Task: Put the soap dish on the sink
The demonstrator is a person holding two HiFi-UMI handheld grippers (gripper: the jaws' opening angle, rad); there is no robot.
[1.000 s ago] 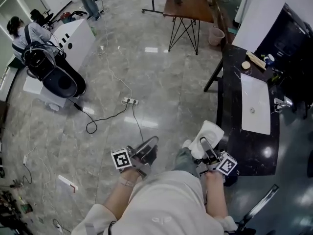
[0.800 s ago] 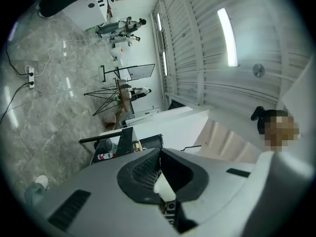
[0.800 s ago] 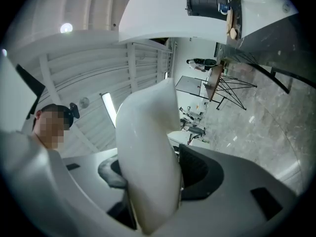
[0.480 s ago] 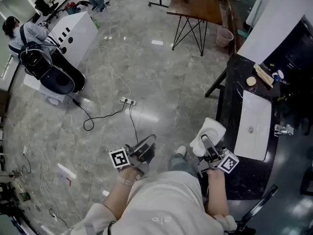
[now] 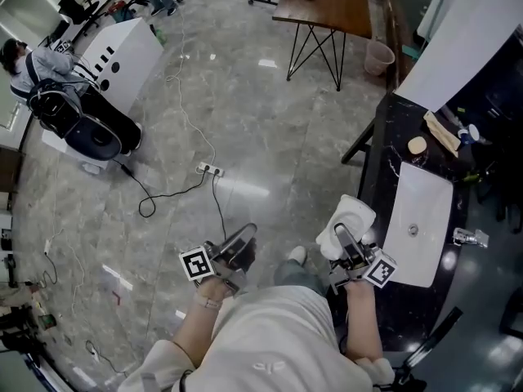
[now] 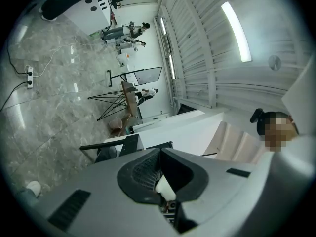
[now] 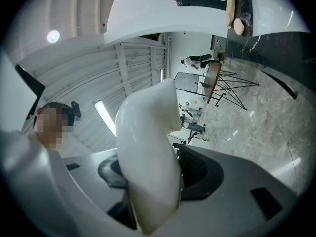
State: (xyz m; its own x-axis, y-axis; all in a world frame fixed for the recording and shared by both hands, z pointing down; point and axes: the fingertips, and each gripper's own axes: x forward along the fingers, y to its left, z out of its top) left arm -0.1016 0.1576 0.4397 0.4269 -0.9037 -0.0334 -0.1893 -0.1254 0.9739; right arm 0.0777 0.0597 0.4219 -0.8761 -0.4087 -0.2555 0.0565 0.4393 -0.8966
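The right gripper (image 5: pixel 342 240) is clamping its jaws on the white soap dish (image 5: pixel 349 219), whose long axis is running out along the jaws past their tips. The white sink (image 5: pixel 426 193), set in the dark bench (image 5: pixel 382 145), is lying just off to that gripper's right, so this hand is much the nearer and the move is looking like a short swing sideways. The left gripper (image 5: pixel 242 246) is hanging over the floor (image 5: pixel 245 121), well apart from the bench, with its jaws together on nothing. In the right gripper view the dish is filling the middle and hiding its own gripped end, so which way its hollow is facing is hard to make out.
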